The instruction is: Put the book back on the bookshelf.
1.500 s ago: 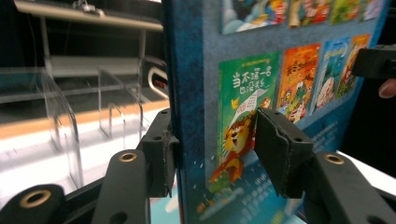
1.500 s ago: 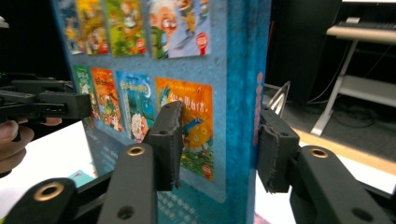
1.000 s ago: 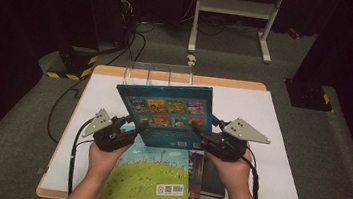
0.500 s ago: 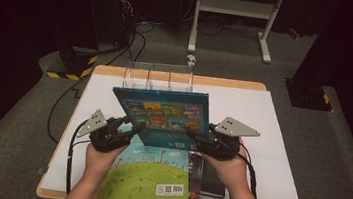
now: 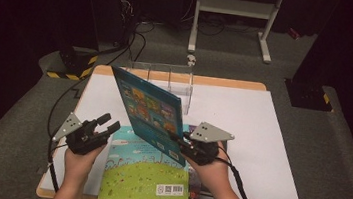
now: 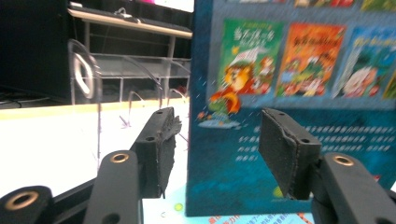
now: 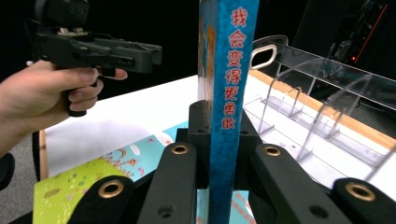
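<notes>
Right gripper view: right gripper (image 7: 219, 158) fingers just closed tight on blue book's (image 7: 227, 84) spine, held upright above surface (image 5: 243, 117). Left gripper view: left gripper (image 6: 215, 144) fingers opening, apart, clear of cover. High view: green book (image 5: 146, 169) flat beneath.

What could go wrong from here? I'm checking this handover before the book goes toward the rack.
The blue picture book stands upright, gripped only at its spine by the right gripper, so it could swing or slip. The left gripper, whose jaws have just been opening, is clear of it and offers no support. The tilted book could also knock the clear acrylic rack behind it.
</notes>
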A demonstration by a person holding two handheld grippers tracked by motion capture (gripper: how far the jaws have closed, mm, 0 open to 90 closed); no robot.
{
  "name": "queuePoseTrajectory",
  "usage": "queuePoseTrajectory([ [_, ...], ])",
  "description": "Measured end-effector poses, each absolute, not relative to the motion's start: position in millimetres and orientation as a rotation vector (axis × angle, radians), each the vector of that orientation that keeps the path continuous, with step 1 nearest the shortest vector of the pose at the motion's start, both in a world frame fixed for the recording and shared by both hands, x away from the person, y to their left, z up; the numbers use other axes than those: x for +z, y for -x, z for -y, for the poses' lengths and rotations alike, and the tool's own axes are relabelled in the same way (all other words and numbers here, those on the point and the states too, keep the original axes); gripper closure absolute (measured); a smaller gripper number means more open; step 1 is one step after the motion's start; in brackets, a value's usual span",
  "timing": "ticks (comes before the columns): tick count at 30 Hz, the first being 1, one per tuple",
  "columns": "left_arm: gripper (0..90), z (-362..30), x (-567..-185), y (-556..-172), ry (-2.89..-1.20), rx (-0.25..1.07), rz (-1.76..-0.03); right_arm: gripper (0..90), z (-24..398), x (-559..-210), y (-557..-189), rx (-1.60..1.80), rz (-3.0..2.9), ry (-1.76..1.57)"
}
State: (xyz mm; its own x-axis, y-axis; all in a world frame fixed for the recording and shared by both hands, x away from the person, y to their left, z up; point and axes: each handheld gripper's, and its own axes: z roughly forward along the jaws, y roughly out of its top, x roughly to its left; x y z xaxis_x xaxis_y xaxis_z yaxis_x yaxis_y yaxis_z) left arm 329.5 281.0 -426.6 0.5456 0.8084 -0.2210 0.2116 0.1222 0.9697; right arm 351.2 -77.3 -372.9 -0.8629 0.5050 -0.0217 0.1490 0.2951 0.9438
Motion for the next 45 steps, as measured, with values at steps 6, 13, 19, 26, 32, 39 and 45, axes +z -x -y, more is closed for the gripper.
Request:
queuePoseTrajectory([
  [6,41.4,-287.9,-415.1,-323.9,-1.403,0.568,-0.933,82.5,45.8,-378.0,-361.1,1.587,-2.262,-0.625],
  [13,34.6,-282.3,-402.8,-319.2,-1.41,0.576,-0.886,82.2,15.2,-386.4,-370.0,1.611,-2.247,-0.632],
  [19,25.7,-272.3,-392.5,-311.7,-1.389,0.56,-0.818,81.6,1.2,-391.7,-363.8,1.628,-2.216,-0.615],
  [26,20.2,-248.9,-370.4,-291.6,-1.359,0.565,-0.718,80.2,-4.9,-393.7,-352.0,1.631,-2.211,-0.596],
  [32,18.6,-244.3,-373.7,-295.9,-1.374,0.487,-0.736,78.7,-8.4,-395.5,-345.1,1.634,-2.214,-0.578],
  [39,16.0,-240.0,-375.2,-294.8,-1.377,0.509,-0.738,68.5,-3.6,-397.0,-345.7,1.66,-2.252,-0.621],
  [45,14.7,-236.7,-375.8,-296.2,-1.381,0.485,-0.747,64.2,10.6,-402.9,-334.9,1.645,-2.266,-0.58],
])
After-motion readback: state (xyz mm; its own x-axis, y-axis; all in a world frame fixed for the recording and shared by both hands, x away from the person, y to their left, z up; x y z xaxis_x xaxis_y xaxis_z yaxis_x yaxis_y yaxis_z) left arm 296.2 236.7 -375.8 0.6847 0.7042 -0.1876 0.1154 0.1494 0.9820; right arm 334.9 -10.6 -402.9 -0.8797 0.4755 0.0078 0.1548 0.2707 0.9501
